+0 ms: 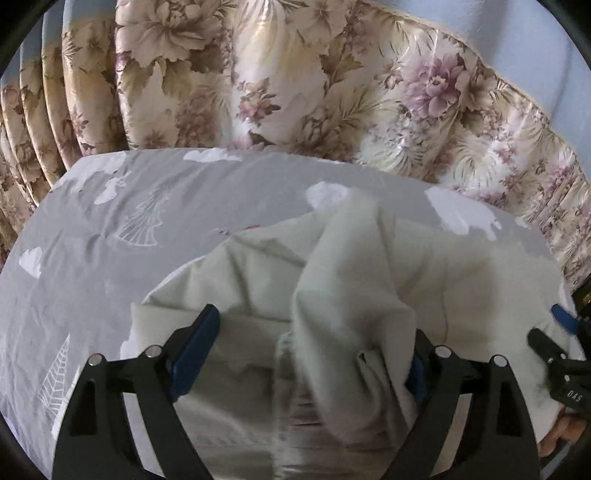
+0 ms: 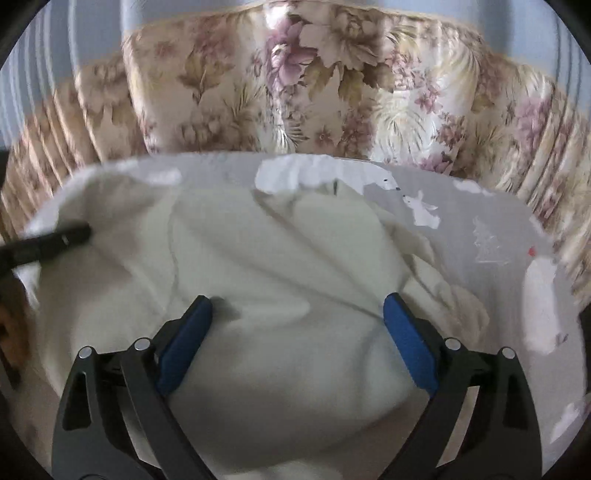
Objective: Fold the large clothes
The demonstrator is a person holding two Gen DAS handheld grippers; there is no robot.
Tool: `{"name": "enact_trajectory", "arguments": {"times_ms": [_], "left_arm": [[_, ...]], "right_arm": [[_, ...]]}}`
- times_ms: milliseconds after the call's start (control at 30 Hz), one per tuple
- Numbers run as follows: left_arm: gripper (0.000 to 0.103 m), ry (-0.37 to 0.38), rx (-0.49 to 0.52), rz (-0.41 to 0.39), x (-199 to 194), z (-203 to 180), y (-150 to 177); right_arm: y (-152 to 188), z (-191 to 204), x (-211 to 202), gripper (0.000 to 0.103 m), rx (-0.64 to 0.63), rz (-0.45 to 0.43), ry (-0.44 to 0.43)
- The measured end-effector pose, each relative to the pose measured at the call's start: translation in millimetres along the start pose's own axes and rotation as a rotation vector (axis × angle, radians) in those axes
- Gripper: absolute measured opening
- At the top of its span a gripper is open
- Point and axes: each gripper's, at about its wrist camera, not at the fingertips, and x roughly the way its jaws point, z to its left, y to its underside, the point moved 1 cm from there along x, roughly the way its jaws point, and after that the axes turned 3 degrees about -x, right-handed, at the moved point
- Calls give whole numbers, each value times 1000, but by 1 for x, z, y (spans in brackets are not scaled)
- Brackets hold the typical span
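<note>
lying crumpled on a grey bedsheet [image 1: 92, 236] with white cloud and tree prints, a cream garment [image 1: 354, 266] fills the near half of both views. in the left wrist view a tall fold of it rises up the middle and slumps toward the right side, while flatter layers spread beneath and to the right. the left gripper [image 1: 314, 354] hangs just over this heap with its jaws spread wide; one blue pad [image 1: 195, 350] stands clear on the left, and the other is mostly hidden behind the raised fold, so the cloth lies between the jaws without being pinched. the lower middle of that view is smeared, so i can't tell whether the cloth there touches the fingers.

in the right wrist view the right gripper [image 2: 297, 343] also stands wide apart, both blue pads [image 2: 184, 347] showing, with a smooth mound of the cream garment [image 2: 258, 258] lying between and below them; the pads do not seem to press it. the black tip of the left gripper [image 2: 55, 240] pokes in from the left edge over the garment, and the right gripper [image 1: 557, 343] likewise shows at the right edge of the left view.

beyond the bed's far edge hangs a floral curtain [image 1: 295, 81] in beige and mauve, pleated at the sides, with pale blue wall [image 1: 517, 33] above it.
</note>
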Motion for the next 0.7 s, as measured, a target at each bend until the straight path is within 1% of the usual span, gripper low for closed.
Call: {"name": "enact_trajectory", "arguments": {"times_ms": [100, 133, 200, 233, 267, 300, 333, 367, 433, 467, 533, 600, 700], "left_arm": [[88, -34, 61, -38, -6, -7, 9], [90, -39, 71, -47, -6, -6, 10], [94, -66, 95, -61, -5, -8, 16], [96, -81, 101, -73, -6, -9, 17], [96, -93, 107, -80, -6, -11, 16], [96, -97, 110, -83, -7, -13, 16], [96, -100, 111, -85, -7, -14, 15], [96, -99, 109, -89, -9, -14, 15], [96, -92, 97, -100, -16, -14, 14], [95, -83, 86, -111, -23, -14, 12], [95, -59, 74, -132, -39, -17, 10], [95, -36, 89, -163, -56, -24, 9], [95, -5, 100, -195, -78, -36, 10]], "right_arm": [[8, 0, -3, 93, -63, -1, 45], [13, -2, -4, 93, -85, -3, 60], [16, -10, -5, 94, -88, 3, 71], [18, -12, -4, 94, -111, 1, 120], [21, -15, -3, 100, -114, 4, 145], [22, -19, -3, 99, -91, 12, 140], [23, -28, -4, 99, -22, 22, 106], [23, -32, -6, 99, 5, 21, 105], [21, -33, -17, 99, 9, -2, 134], [17, -32, -26, 99, 9, -28, 142], [12, -29, -40, 99, 18, -59, 129], [5, -25, -51, 99, 15, -82, 124], [-6, -16, -66, 100, 21, -114, 73]]}}
